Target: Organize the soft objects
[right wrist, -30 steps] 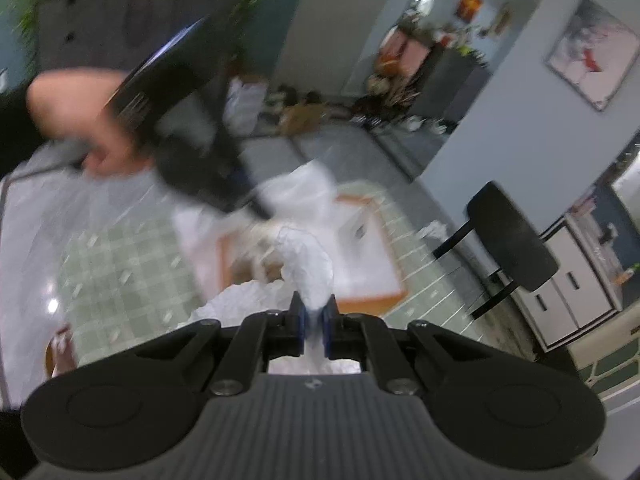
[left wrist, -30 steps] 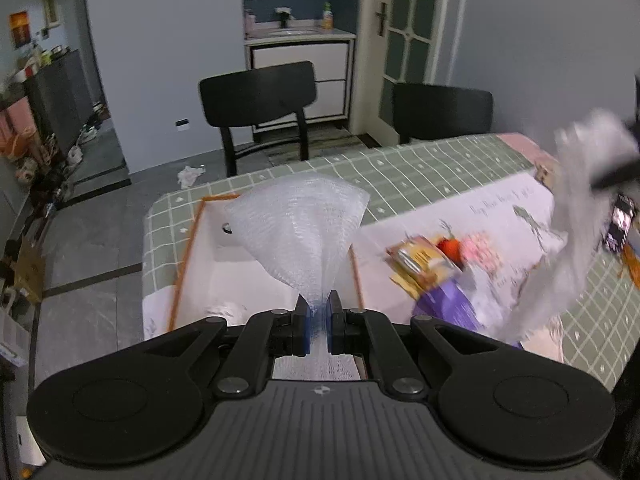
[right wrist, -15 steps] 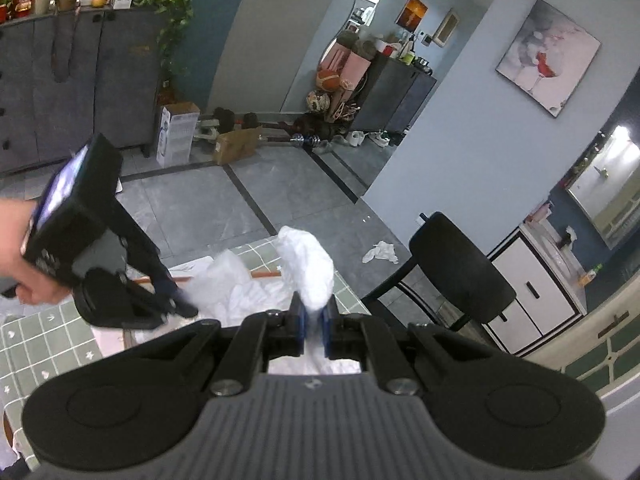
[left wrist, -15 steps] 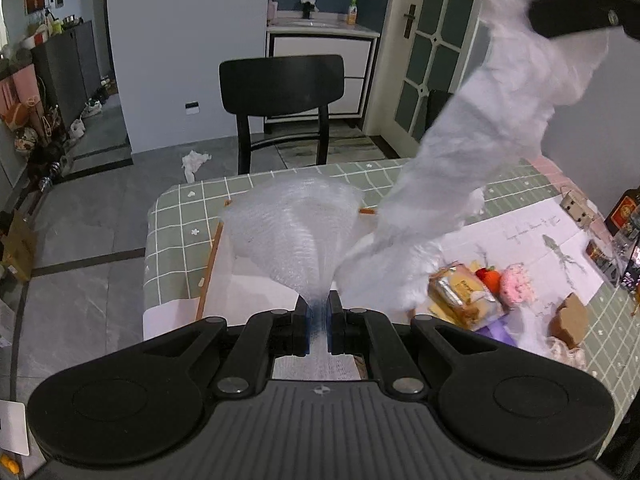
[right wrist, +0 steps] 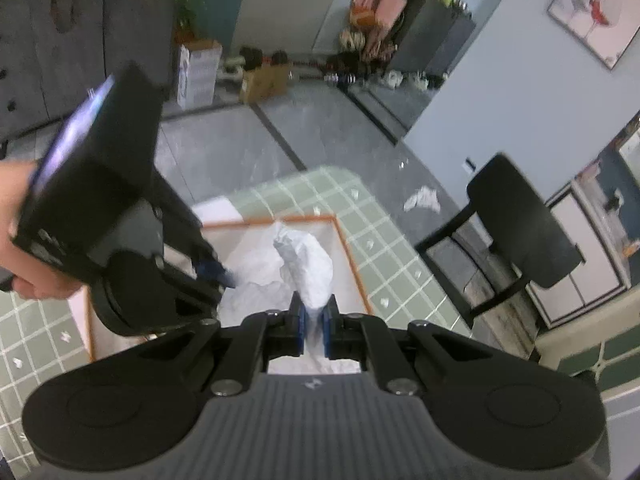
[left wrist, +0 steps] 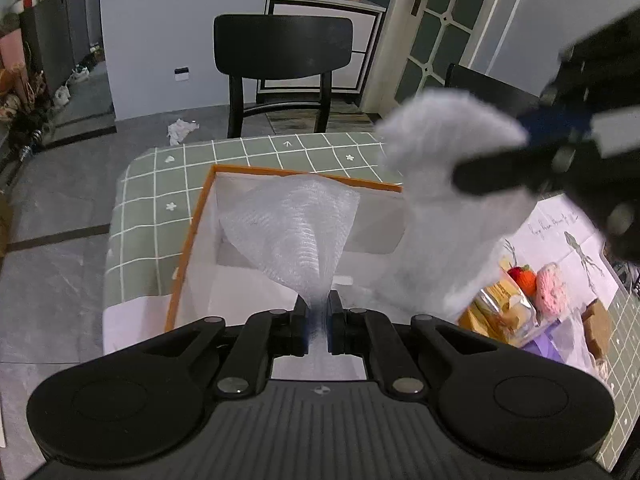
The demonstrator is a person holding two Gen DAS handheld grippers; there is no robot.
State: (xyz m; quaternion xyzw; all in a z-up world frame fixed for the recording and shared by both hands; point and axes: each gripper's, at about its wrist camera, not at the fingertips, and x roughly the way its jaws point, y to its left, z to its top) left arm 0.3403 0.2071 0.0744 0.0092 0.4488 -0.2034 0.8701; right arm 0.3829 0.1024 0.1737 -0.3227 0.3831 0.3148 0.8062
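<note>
My left gripper [left wrist: 317,322] is shut on a sheet of clear bubble wrap [left wrist: 296,224] that fans out over the white box with an orange rim [left wrist: 192,240]. My right gripper [right wrist: 315,330] is shut on a white foam sheet [right wrist: 308,264] and holds it over the same box [right wrist: 352,264]. In the left wrist view the right gripper [left wrist: 560,152] is blurred at the upper right, with the foam sheet [left wrist: 448,208] hanging from it down to the box's right side. The left gripper [right wrist: 218,272] shows in the right wrist view, with its tips inside the box.
The box sits on a green checked tablecloth [left wrist: 160,184]. Right of it lie a packaged snack [left wrist: 504,312], a red knitted strawberry [left wrist: 524,276], a pink knitted doughnut [left wrist: 554,284] and a small brown box [left wrist: 598,320]. A black chair [left wrist: 280,60] stands behind the table.
My right gripper has come down with the foam sheet, from high above the table to just over the box. My left gripper has moved lower, closer to the box, still holding the bubble wrap.
</note>
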